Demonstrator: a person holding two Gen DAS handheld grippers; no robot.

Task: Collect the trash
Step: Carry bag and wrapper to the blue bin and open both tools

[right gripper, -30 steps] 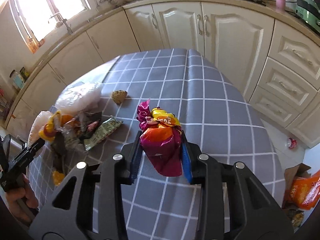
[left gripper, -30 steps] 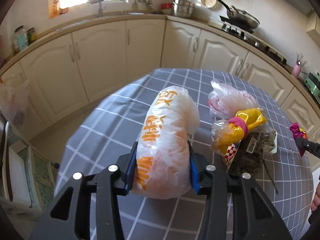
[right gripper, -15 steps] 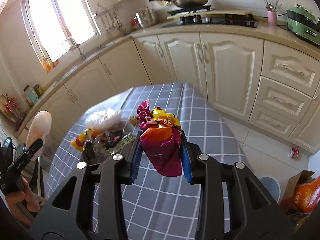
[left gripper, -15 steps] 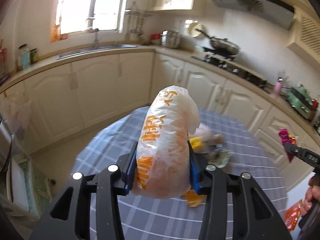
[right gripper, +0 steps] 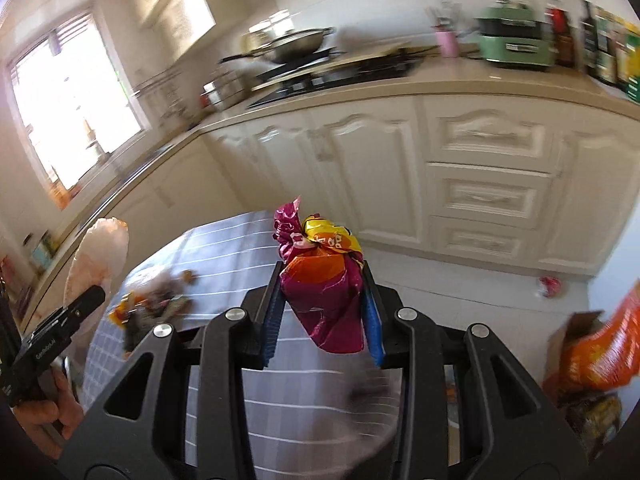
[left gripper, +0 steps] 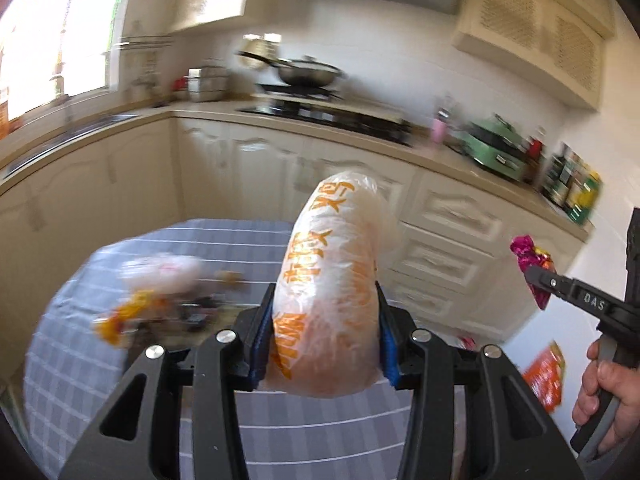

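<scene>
My left gripper [left gripper: 323, 344] is shut on a clear plastic bag with orange print [left gripper: 332, 280], held up in the air above the grey checked tablecloth [left gripper: 224, 240]. My right gripper [right gripper: 322, 314] is shut on a crumpled magenta, orange and yellow snack wrapper [right gripper: 320, 280], also lifted off the table. Each view shows the other gripper from the side: the right gripper [left gripper: 534, 280] with its wrapper [left gripper: 530, 256], and the left gripper [right gripper: 86, 300] with its plastic bag [right gripper: 98, 252]. A blurred heap of remaining trash [left gripper: 160, 300] lies on the table.
Cream kitchen cabinets [right gripper: 472, 184] and a worktop with a stove and wok [left gripper: 308, 76] ring the table. On the floor to the right stands a cardboard box with an orange bag in it [right gripper: 592, 352]. A small red item [right gripper: 552, 286] lies on the floor tiles.
Both grippers rose from the table and swung right with their loads still clamped. The trash heap slid to the left in both views, and the floor box came into sight.
</scene>
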